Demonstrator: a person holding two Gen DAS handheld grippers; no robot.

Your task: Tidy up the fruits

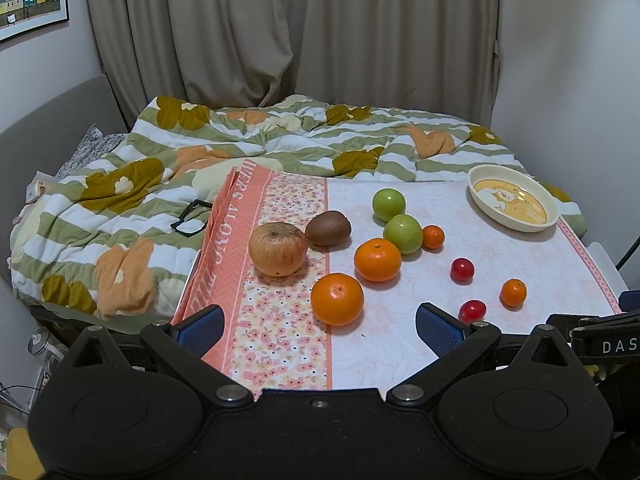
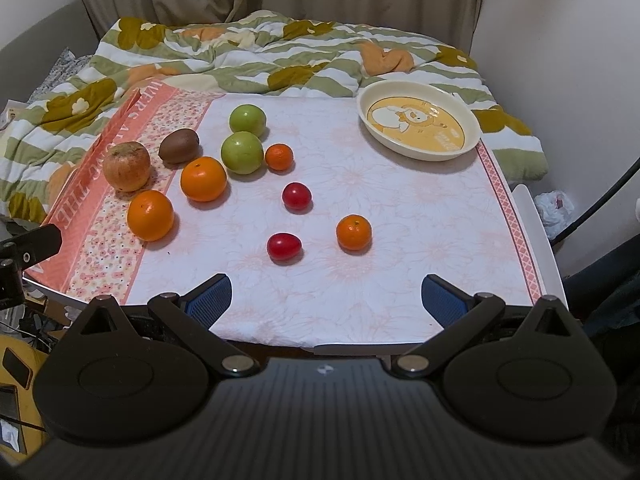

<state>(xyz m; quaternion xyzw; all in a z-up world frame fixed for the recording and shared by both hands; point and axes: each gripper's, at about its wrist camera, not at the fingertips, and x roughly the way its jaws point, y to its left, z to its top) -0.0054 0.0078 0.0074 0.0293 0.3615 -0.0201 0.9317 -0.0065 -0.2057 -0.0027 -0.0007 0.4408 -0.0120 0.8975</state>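
Note:
Fruit lies loose on a cloth-covered table (image 2: 400, 216): a red-yellow apple (image 2: 127, 166), a kiwi (image 2: 179, 145), two large oranges (image 2: 151, 215) (image 2: 203, 179), two green apples (image 2: 247, 120) (image 2: 242, 153), two small tangerines (image 2: 279, 157) (image 2: 353, 232) and two cherry tomatoes (image 2: 297, 196) (image 2: 284, 246). An empty cream plate (image 2: 418, 125) with a yellow cartoon print sits at the far right. My left gripper (image 1: 320, 326) is open at the near edge, just short of the nearest orange (image 1: 337, 299). My right gripper (image 2: 327, 298) is open at the near edge, empty.
A rumpled flowered quilt (image 1: 120, 208) covers the bed behind and left of the table. Curtains (image 1: 280, 32) hang at the back. A white wall (image 2: 560, 60) stands close on the right. The table's right edge (image 2: 536, 240) drops off to clutter below.

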